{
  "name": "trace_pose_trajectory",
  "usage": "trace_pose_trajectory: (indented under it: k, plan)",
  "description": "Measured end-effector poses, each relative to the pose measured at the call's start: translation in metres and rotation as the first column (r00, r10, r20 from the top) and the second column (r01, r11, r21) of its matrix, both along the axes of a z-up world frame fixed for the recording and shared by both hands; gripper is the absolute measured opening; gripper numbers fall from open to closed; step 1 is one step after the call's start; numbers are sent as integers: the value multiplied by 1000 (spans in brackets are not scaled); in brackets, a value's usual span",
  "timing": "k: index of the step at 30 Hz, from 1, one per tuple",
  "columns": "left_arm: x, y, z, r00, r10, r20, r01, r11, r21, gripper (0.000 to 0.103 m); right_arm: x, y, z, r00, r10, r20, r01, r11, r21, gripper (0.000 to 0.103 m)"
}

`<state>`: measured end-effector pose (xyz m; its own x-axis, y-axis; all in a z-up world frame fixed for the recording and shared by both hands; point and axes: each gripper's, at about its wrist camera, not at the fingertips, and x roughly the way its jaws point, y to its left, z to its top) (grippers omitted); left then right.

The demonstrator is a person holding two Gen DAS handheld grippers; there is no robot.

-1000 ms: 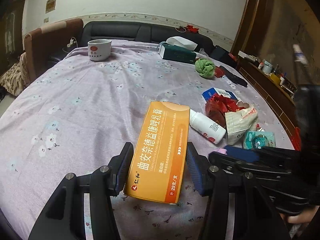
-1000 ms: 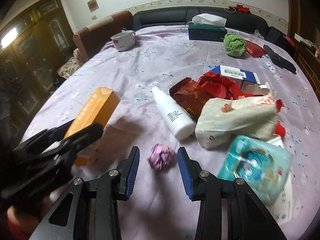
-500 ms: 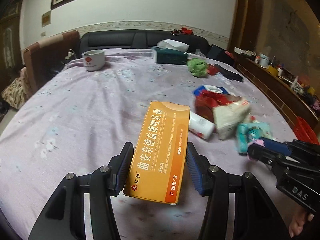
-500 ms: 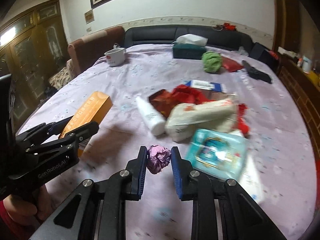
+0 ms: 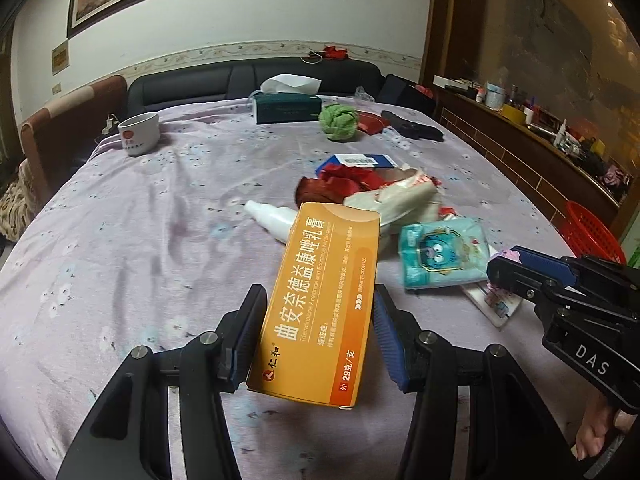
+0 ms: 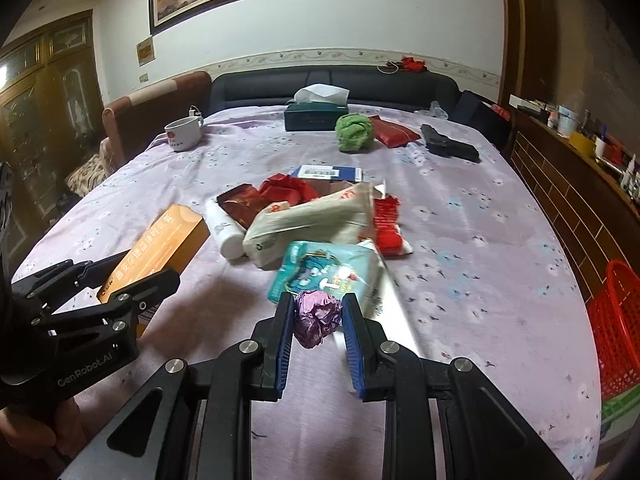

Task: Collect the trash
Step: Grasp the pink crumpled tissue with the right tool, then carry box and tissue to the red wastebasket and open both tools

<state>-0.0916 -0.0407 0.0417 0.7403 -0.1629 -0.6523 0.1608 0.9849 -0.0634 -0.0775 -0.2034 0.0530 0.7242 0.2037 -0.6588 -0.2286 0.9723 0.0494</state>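
My left gripper (image 5: 318, 304) is shut on a long orange medicine box (image 5: 320, 304), held clear of the lilac bedsheet. The same box (image 6: 158, 252) shows at the left of the right wrist view, in the left gripper (image 6: 132, 276). My right gripper (image 6: 316, 312) is shut on a crumpled purple paper wad (image 6: 318, 318), lifted off the sheet. In the left wrist view the right gripper (image 5: 508, 268) enters from the right with a bit of the pink wad (image 5: 508, 255) showing at its tip.
A heap lies mid-bed: white bottle (image 6: 222, 226), red wrappers (image 6: 286, 192), cream bag (image 6: 316, 220), teal tissue pack (image 6: 324, 272), blue box (image 6: 328, 172). Farther back sit a cup (image 6: 182, 134), tissue box (image 6: 316, 114), green cloth (image 6: 354, 132). A red basket (image 6: 618, 328) stands beside the bed on the right.
The right gripper's jaws closed on the purple wad and lifted it off the sheet. Both grippers have risen and swung rightward, the left still carrying the orange box.
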Motion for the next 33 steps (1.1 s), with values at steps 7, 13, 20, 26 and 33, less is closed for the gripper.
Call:
trace_pose_trajectory:
  k: [7, 13, 20, 26, 33]
  plan:
    - [0, -13, 1, 1000, -20, -6, 20, 1000, 21, 52, -3, -12, 1, 1000, -8, 4, 8, 1000, 22, 26]
    - [-1, -19, 3, 999, -33, -7, 33, 999, 25, 52, -5, -19, 3, 1000, -17, 7, 17, 999, 29, 26]
    - [-2, -22, 3, 999, -37, -7, 37, 999, 28, 52, -6, -21, 4, 1000, -24, 10, 23, 999, 25, 26]
    - [-2, -22, 3, 999, -38, -9, 38, 999, 27, 52, -6, -21, 4, 1000, -25, 11, 24, 999, 24, 26]
    - [-2, -22, 2, 999, -38, -10, 39, 999, 27, 52, -6, -20, 5, 1000, -25, 11, 25, 999, 23, 26]
